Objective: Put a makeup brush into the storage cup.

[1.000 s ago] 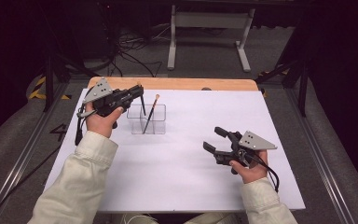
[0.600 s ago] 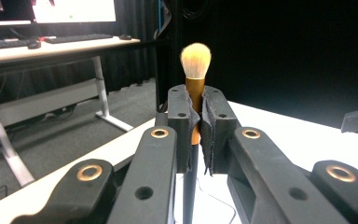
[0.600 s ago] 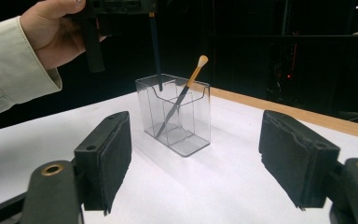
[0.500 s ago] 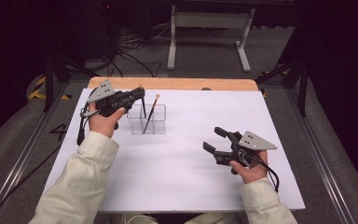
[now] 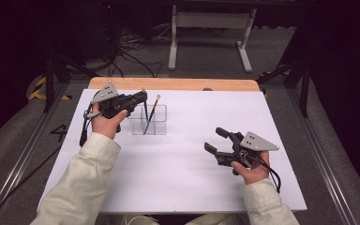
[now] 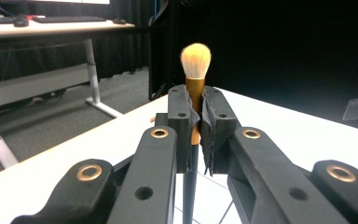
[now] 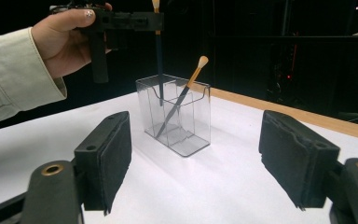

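High view: your left hand-held gripper (image 5: 140,97) sits over the clear holder (image 5: 149,120) at the far left of the bench (image 5: 178,183), and its body covers most of the brush (image 5: 145,108) it carries, so you see little more than a dark stretch of handle dropping into the holder. Left gripper view: the brush (image 6: 196,84) is plain, pads clamped tight on the gold ferrule, pale bristle tuft standing above them, dark handle running down out of frame; the holder below is cut off. Right gripper view: your left hand-held gripper (image 7: 156,21) is far off at the top, the held brush (image 7: 159,65) cropped at its tip, its lower end inside the holder (image 7: 177,116); whether it touches the bottom is hard to tell. A second brush (image 7: 182,95) leans tilted in the holder, tuft up. Your right hand-held gripper (image 5: 216,139) rests low over the bench, well apart from the holder, jaws spread wide, nothing between the pads (image 7: 116,158).
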{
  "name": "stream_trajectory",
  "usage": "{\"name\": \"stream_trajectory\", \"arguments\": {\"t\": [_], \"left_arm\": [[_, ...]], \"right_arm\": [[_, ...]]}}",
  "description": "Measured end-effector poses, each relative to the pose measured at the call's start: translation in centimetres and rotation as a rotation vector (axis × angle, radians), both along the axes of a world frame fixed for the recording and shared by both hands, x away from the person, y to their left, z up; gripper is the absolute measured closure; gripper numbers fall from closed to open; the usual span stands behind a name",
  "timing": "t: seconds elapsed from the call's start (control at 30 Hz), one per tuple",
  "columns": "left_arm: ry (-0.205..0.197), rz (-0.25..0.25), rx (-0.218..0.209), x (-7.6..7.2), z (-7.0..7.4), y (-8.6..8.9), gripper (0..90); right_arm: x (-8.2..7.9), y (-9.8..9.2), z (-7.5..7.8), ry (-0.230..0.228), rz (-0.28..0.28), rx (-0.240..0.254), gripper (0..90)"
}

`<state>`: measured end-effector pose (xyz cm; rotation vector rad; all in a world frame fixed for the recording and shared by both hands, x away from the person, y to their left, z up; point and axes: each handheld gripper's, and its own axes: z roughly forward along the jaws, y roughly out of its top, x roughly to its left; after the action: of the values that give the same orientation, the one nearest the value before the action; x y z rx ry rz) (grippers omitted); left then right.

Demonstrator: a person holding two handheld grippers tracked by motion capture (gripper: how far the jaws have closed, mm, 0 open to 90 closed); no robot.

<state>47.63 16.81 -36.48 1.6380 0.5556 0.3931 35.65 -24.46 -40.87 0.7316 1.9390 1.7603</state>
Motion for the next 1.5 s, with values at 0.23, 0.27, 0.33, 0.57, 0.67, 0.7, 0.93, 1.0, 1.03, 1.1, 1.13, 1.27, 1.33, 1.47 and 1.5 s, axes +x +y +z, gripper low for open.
{"name": "stream_trajectory", "arguments": {"t": [0.23, 0.27, 0.33, 0.57, 0.67, 0.7, 0.93, 1.0, 1.03, 1.1, 1.13, 1.27, 1.33, 1.47, 1.5], "left_arm": [[0.003, -0.004, -0.007, 0.1, -0.1, -0.1, 81.2], [0.003, -0.001, -0.02, 0.1, -0.1, -0.2, 75.0], [0.018, 0.02, -0.033, 0.1, -0.1, -0.3, 48.8], [0.033, 0.083, 0.026, -0.6, 0.3, 0.5, 12.6], [0.012, 0.108, 0.037, -1.5, 0.5, 1.3, 9.1], [0.012, 0.105, 0.037, -1.8, 0.5, 1.4, 9.1], [-0.015, 0.088, 0.062, -4.1, 0.8, 2.2, 8.6], [-0.018, 0.083, 0.063, -4.8, 0.7, 2.5, 8.4], [-0.018, 0.083, 0.063, -4.8, 0.7, 2.5, 7.9], [-0.01, 0.076, 0.054, -5.3, 0.5, 2.8, 7.8], [-0.011, 0.075, 0.06, -5.7, 0.3, 3.1, 7.1], [-0.008, 0.063, 0.064, -6.7, -0.3, 3.5, 6.6], [-0.011, 0.06, 0.065, -7.1, -0.5, 3.6, 6.5], [-0.007, 0.043, 0.063, -8.4, -1.0, 4.1, 6.2], [-0.007, 0.043, 0.063, -8.4, -1.0, 4.1, 6.2]], "right_arm": [[0.0, 0.0, 0.1, -0.003, 0.0, 0.001, 26.3], [0.0, 0.0, 0.1, -0.004, -0.001, 0.0, 26.2], [0.0, -0.1, 0.1, -0.006, -0.003, 0.001, 26.3], [-0.1, -0.4, 0.3, -0.007, -0.009, 0.003, 26.2], [-0.1, -0.6, 0.3, -0.012, -0.015, 0.002, 26.2], [-0.1, -0.7, 0.4, -0.012, -0.015, 0.002, 26.2], [0.2, -0.8, 0.5, -0.011, -0.016, -0.001, 25.5], [0.3, -1.0, 0.5, -0.017, -0.017, -0.003, 25.3], [0.3, -1.1, 0.6, -0.02, -0.015, -0.004, 25.0], [0.4, -1.2, 0.7, -0.024, -0.016, -0.007, 24.7], [0.4, -1.3, 0.8, -0.027, -0.017, -0.007, 24.5], [0.5, -1.9, 1.0, -0.03, -0.023, -0.005, 24.2], [0.5, -2.3, 1.0, -0.03, -0.028, -0.006, 23.6], [0.4, -2.8, 1.2, -0.025, -0.027, -0.01, 22.4], [0.4, -2.8, 1.2, -0.025, -0.027, -0.01, 22.4]]}}
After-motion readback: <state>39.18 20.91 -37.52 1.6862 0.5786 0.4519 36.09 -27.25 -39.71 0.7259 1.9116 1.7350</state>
